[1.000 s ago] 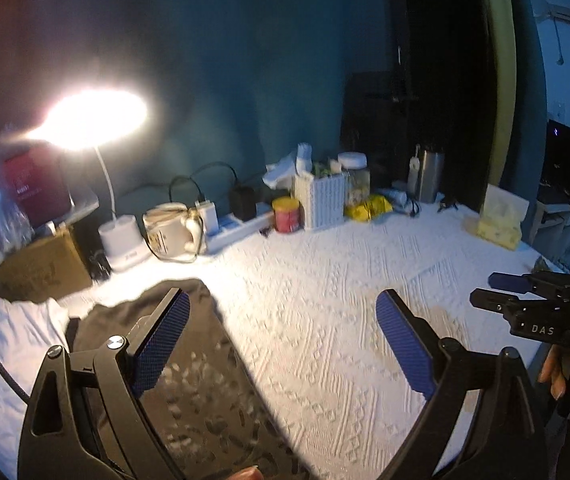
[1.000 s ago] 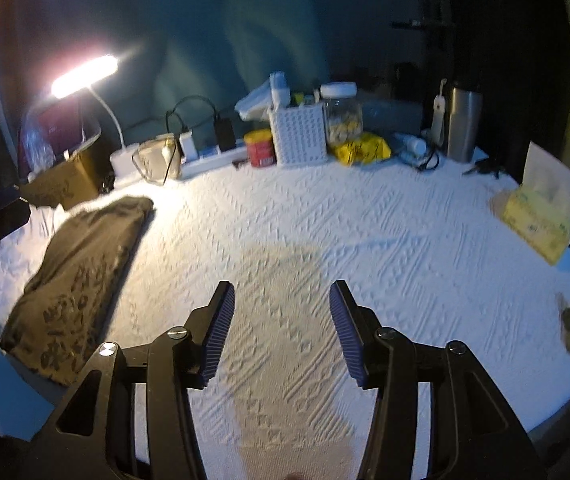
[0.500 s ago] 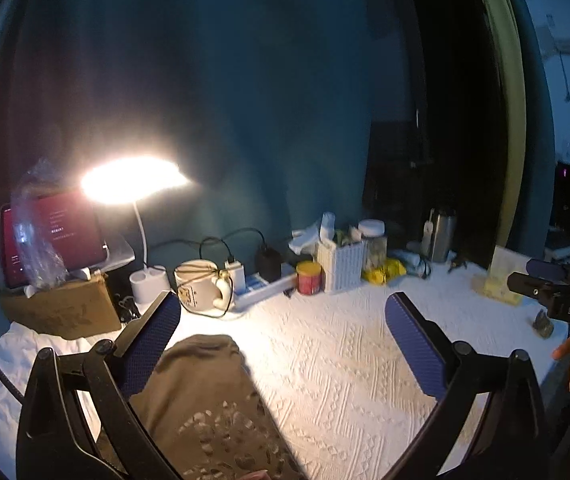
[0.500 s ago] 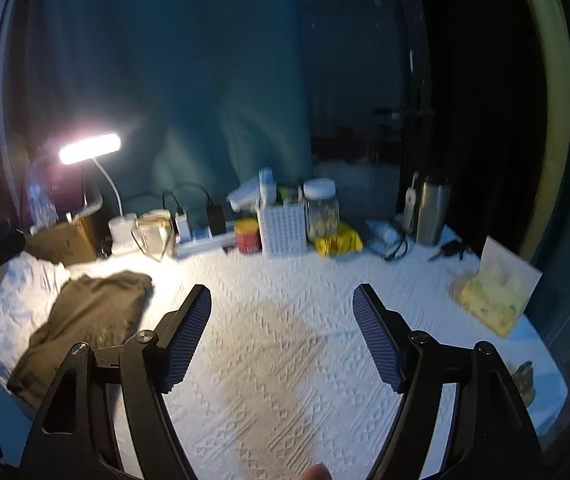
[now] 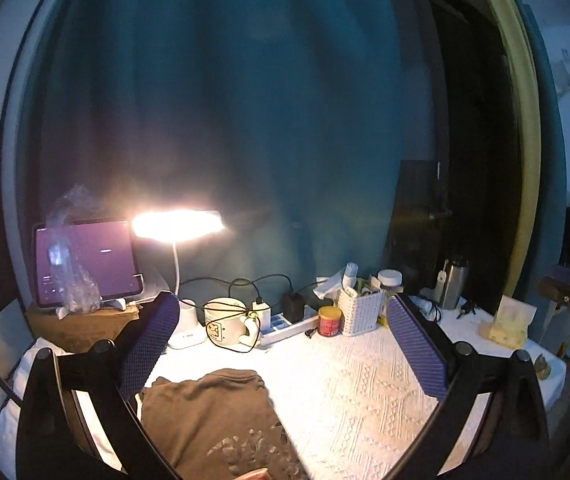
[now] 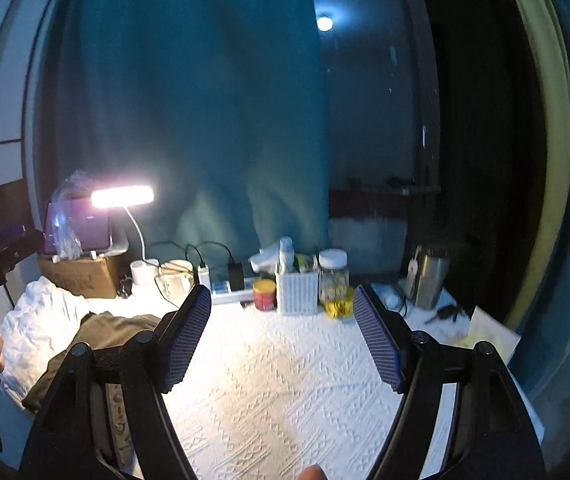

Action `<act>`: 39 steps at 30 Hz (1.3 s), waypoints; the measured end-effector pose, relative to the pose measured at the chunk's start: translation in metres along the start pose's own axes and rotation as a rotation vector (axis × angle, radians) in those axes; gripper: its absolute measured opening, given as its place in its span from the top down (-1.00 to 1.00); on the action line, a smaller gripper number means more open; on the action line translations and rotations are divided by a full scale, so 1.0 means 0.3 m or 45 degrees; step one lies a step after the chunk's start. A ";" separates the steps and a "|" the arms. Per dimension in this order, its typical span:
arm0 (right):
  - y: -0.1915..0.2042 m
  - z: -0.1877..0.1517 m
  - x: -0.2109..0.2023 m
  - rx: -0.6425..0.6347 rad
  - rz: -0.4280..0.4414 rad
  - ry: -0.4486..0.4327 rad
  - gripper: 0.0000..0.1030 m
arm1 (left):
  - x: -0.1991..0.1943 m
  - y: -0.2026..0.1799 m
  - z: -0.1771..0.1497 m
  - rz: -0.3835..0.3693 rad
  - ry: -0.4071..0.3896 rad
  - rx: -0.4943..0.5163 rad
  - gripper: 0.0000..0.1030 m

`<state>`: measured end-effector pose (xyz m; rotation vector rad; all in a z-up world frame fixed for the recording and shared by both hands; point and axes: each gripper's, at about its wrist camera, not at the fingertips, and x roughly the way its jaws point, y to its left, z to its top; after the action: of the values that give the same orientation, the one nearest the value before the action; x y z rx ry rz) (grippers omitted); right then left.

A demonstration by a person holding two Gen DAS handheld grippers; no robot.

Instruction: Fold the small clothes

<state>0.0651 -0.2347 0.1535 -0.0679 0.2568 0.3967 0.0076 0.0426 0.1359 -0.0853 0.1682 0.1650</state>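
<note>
A folded dark brown garment (image 5: 213,412) with a pale print lies on the white textured tablecloth (image 5: 357,384), at the left of the table. In the right wrist view the same brown garment (image 6: 105,332) sits left of the fingers, beside crumpled white cloth (image 6: 41,320). My left gripper (image 5: 281,320) is open, held high above the garment, with nothing between its blue pads. My right gripper (image 6: 281,312) is open too, raised over the bare middle of the tablecloth (image 6: 285,380), empty.
Along the back edge stand a lit desk lamp (image 5: 177,224), a tablet on a cardboard box (image 5: 85,260), a mug (image 5: 225,320), a power strip, a red tin (image 5: 329,320), a white basket (image 5: 359,312), a jar, a steel flask (image 6: 429,280) and a tissue pack (image 5: 509,320).
Both grippers have risen and tilted up toward level, so the table sank in both views and the curtain fills the top. Both jaws widened slightly.
</note>
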 end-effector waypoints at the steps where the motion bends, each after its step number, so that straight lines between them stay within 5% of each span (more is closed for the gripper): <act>1: 0.003 0.012 -0.012 -0.007 0.002 -0.015 -0.49 | -0.010 0.008 0.007 -0.002 -0.003 -0.013 -0.98; 16: 0.106 0.094 -0.090 -0.083 0.077 -0.137 -0.49 | -0.093 0.083 0.015 0.130 -0.031 0.005 -0.98; 39: 0.151 0.051 0.029 -0.069 0.124 -0.030 -0.49 | -0.073 0.144 -0.023 0.148 -0.010 -0.052 -0.98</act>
<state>0.0589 -0.1879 0.1653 -0.1044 0.2263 0.5008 -0.0222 0.0809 0.1298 -0.1153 0.1619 0.2848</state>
